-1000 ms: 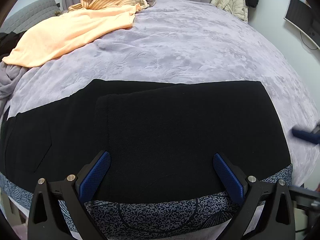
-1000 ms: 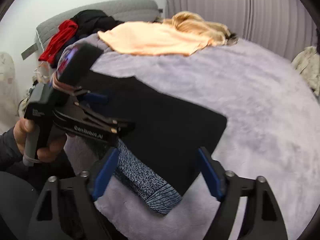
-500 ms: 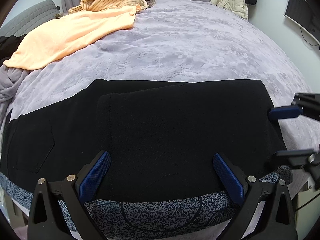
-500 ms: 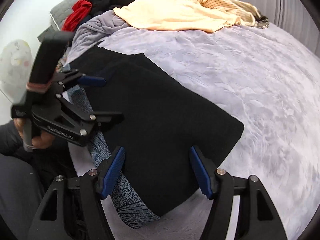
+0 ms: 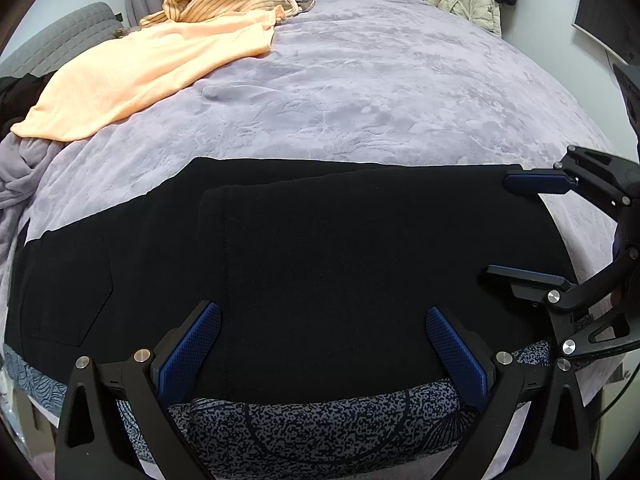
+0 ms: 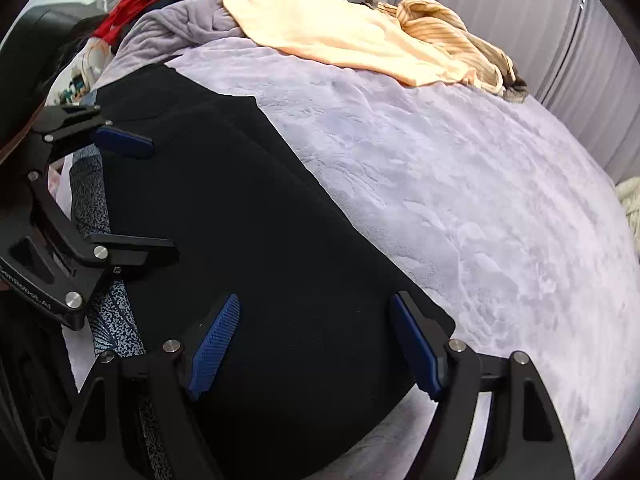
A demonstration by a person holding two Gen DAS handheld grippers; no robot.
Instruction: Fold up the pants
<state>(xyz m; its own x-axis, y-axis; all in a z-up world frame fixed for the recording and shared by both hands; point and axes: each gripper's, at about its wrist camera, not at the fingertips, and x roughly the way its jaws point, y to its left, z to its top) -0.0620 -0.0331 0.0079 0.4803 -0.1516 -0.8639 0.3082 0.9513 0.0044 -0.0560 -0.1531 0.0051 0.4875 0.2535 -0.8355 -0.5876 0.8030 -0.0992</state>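
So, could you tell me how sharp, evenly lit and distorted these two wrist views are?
Left wrist view: sharp, soft even light, strong fisheye bulge of the bed; the black pants show little detail. Right wrist view: sharp too, same bulge, brighter toward the curtain.

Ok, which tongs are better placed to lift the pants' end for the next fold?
Probably the right tongs: open, jaws just widening, empty, straddling the free end corner of the pants. The left tongs, also open, hang over the middle of the near edge, away from either end.
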